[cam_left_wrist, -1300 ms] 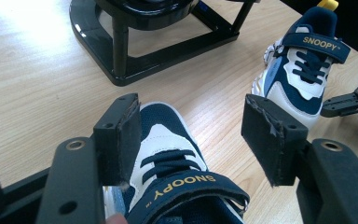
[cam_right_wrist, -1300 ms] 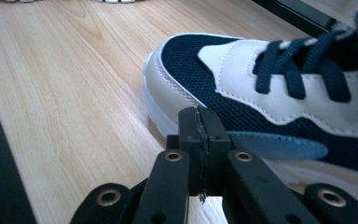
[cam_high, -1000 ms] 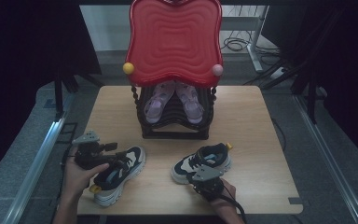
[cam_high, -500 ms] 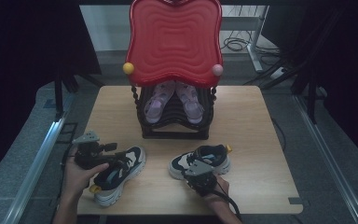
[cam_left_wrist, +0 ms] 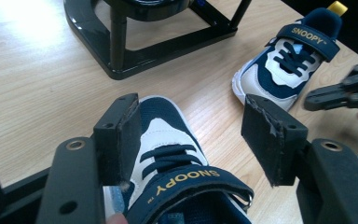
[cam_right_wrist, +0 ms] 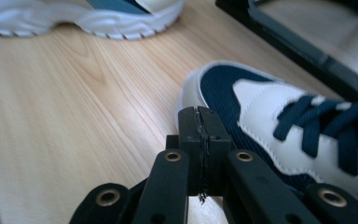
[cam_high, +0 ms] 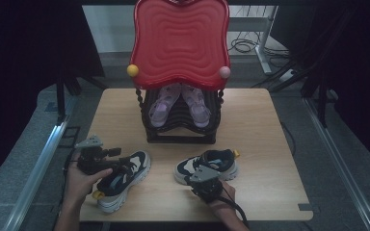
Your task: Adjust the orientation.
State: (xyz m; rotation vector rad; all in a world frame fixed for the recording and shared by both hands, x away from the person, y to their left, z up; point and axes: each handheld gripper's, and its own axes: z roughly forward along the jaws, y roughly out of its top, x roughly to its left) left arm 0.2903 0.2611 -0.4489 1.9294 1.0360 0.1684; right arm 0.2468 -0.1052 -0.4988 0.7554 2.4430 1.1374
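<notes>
My left gripper point(cam_high: 107, 161) stands with its jaws spread wide to either side of the left sneaker point(cam_high: 120, 179), the pads flanking the strap and laces without pressing on them, as the left gripper view shows point(cam_left_wrist: 193, 140); the shoe point(cam_left_wrist: 177, 177) lies on the table between them, not yet gripped. My right gripper point(cam_high: 206, 180) has its jaws pressed flat together with nothing between them, its closed tip resting beside the toe of the right sneaker point(cam_right_wrist: 279, 121) in the right gripper view point(cam_right_wrist: 200, 126), touching or nearly so; I cannot tell which. That second shoe point(cam_high: 207, 165) lies on the near half of the wooden table point(cam_high: 265, 144), just in front of the black rack point(cam_high: 180, 122), whose tiers already hold a pair of lilac sandals point(cam_high: 180, 103) beneath the red wavy top point(cam_high: 180, 43). I judge the work to be at an early stage: both navy-and-white sneakers remain on the tabletop, well apart from each other, and neither is lifted or placed on the rack; what is left is to take hold of each and set it in. Compared with the frame a second earlier, the right sneaker has turned and slid a little toward the near edge and toward its mate, my right hand following it, while the left hand and its shoe lie unchanged.
</notes>
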